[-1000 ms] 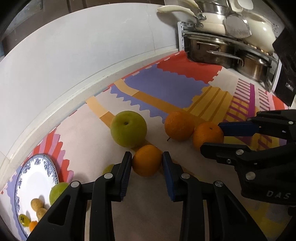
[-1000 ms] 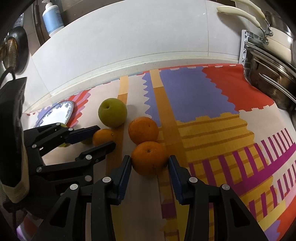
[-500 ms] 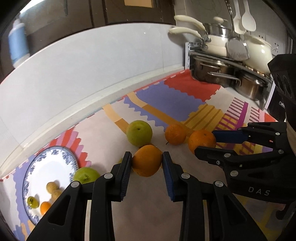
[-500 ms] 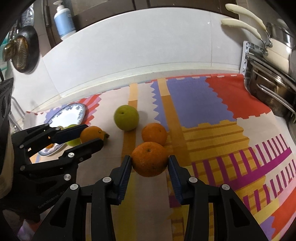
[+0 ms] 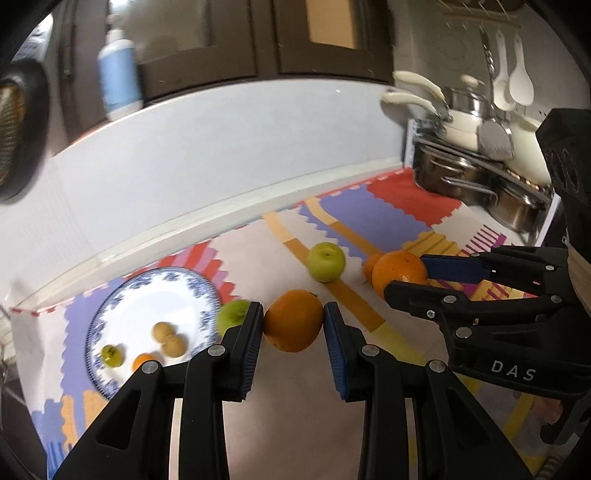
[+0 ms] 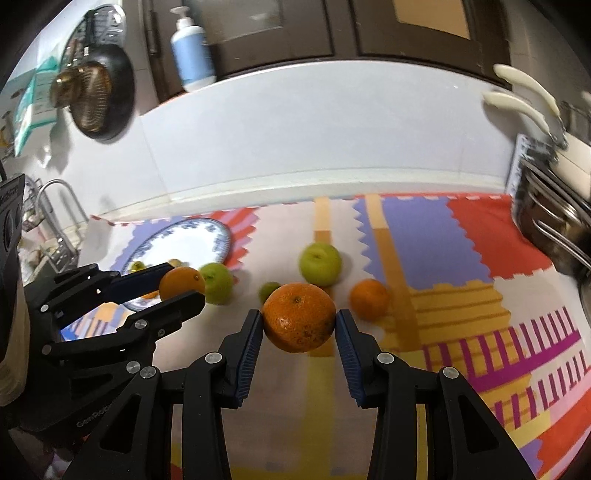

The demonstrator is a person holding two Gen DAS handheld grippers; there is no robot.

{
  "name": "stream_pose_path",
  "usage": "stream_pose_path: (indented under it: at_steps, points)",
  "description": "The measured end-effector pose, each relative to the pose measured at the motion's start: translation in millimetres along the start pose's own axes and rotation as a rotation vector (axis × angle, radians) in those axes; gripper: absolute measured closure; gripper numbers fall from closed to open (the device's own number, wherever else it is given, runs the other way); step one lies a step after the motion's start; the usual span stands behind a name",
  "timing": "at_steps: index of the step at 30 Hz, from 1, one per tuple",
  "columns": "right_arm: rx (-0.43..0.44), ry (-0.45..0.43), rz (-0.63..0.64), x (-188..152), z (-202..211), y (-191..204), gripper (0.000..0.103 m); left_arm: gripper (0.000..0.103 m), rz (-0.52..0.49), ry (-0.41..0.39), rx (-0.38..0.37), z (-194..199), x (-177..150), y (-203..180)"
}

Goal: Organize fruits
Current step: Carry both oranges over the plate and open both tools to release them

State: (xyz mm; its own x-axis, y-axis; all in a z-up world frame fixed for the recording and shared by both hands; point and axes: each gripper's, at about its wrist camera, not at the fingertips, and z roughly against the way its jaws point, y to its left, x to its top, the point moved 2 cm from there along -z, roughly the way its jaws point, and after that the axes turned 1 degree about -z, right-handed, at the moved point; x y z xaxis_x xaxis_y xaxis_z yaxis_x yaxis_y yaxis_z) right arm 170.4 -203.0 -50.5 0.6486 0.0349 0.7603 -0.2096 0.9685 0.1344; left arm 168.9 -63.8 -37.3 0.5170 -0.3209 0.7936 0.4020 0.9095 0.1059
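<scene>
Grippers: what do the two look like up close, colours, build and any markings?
Both are matte black plastic with silver screw heads and ribbed blue pads on the fingers. The left gripper and the right gripper share that angular, open-framed build. White "DAS" lettering marks the right one's body in the left wrist view. No cables are visible.

A patchwork mat (image 6: 424, 236) of red, purple, orange and cream blocks covers the counter, which runs back to a plain white backsplash (image 6: 314, 140) under dark brown cabinet doors (image 6: 280, 29). On the ledge above the backsplash stands a white and blue pump bottle (image 6: 192, 48), and a dark round pan (image 6: 99, 96) hangs on the wall to the left. At the right edge steel pots (image 5: 461, 177) and cream-handled pans (image 5: 461, 122) sit stacked on a rack, with white spoons (image 5: 511, 85) hanging above.
</scene>
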Motion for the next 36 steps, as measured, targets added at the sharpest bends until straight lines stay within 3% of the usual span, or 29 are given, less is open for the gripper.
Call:
stream_pose_path:
  at_steps: [13,23,36]
  points:
    - [0.098,-0.047,0.095,22.4,4.4,55.5,0.061,0.069,0.082,-0.06,0.116,38.3,-2.1,43.3]
    - [0.16,-0.074,0.154,54.2,-9.3,90.3,0.061,0.069,0.097,-0.098,0.199,45.9,7.0,79.7]
    - [0.208,-0.008,0.223,90.7,-71.4,124.6,0.061,0.069,0.156,-0.02,0.271,9.2,10.3,140.7]
